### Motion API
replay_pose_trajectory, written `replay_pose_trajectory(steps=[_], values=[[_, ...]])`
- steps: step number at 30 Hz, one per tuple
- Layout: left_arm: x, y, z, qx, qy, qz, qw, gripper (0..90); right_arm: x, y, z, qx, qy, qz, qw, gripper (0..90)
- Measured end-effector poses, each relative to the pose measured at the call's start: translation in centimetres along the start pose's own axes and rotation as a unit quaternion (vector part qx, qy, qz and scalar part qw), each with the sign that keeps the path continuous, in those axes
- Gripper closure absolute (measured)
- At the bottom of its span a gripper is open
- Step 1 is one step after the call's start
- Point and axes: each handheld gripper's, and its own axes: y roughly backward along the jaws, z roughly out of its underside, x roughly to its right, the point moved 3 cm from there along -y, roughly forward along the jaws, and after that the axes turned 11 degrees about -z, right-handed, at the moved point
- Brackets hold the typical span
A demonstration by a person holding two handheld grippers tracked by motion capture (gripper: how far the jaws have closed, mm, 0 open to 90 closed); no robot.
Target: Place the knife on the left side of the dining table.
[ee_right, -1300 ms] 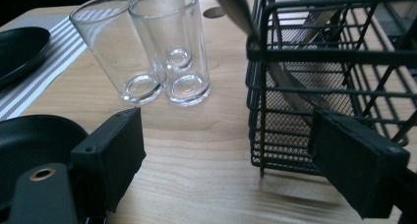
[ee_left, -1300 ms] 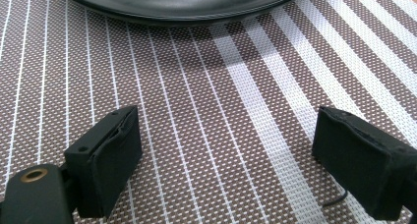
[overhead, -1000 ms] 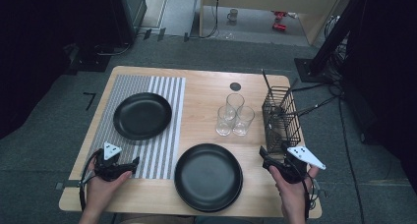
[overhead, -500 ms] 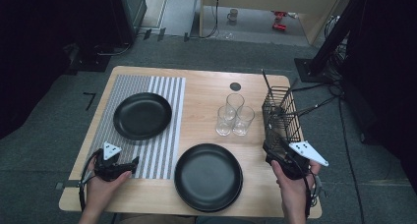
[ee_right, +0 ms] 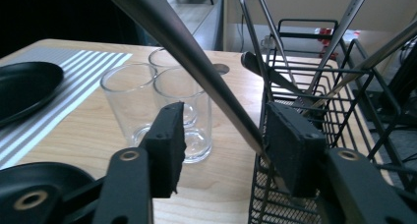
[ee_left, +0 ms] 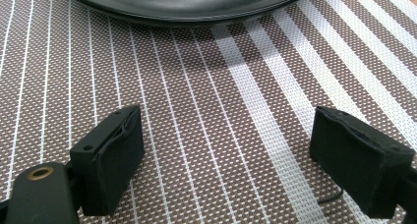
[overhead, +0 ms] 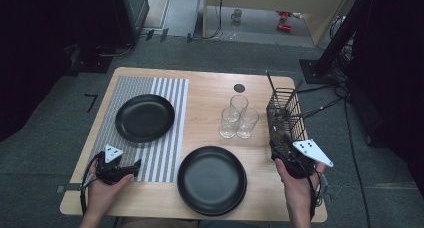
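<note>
My right gripper point(overhead: 279, 142) stands open at the near end of the black wire cutlery basket point(overhead: 285, 115). In the right gripper view its jaws point(ee_right: 223, 117) straddle a slanting metal utensil handle point(ee_right: 192, 49) that leans out of the basket point(ee_right: 351, 81); the handle runs close to the right-hand jaw, which is not clamped on it. Other utensil handles point(ee_right: 346, 17) stick up from the basket. My left gripper point(overhead: 131, 166) rests open low over the striped placemat point(overhead: 170, 133), its jaws point(ee_left: 226, 130) wide apart with nothing between them, just short of a black plate point(ee_left: 187, 3).
Three clear glasses point(overhead: 236, 119) stand together left of the basket, close to my right gripper. One black plate point(overhead: 145, 118) lies on the placemat and another point(overhead: 212, 180) near the table's front edge. A round dark grommet point(overhead: 239, 88) marks the far tabletop.
My right gripper has edged forward and a little left, up to the basket's near end. The left gripper has stayed put.
</note>
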Motion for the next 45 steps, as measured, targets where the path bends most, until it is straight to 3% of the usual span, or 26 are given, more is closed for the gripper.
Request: replay_pose_trajectory(steps=[4, 10, 23, 45], values=[[0.0, 0.0, 0.0, 0.0, 0.0, 0.0, 1.0, 13.6, 0.2, -0.5, 0.0, -0.008, 0.006, 0.006, 0.9999, 55.0], [0.0, 0.0, 0.0, 0.0, 0.001, 0.001, 1.0, 13.7, 0.7, -0.9, -0.1, -0.011, 0.013, 0.016, 0.9997, 67.1], [-0.1, 0.0, 0.0, 0.001, 0.002, 0.001, 1.0, 13.8, 1.0, -1.2, -1.0, -0.013, 0.026, 0.009, 0.9995, 70.3], [-0.1, 0.0, 0.0, 0.001, 0.003, 0.002, 1.0, 13.9, 4.0, -1.0, -1.8, 0.021, 0.003, 0.026, 0.9994, 77.7]])
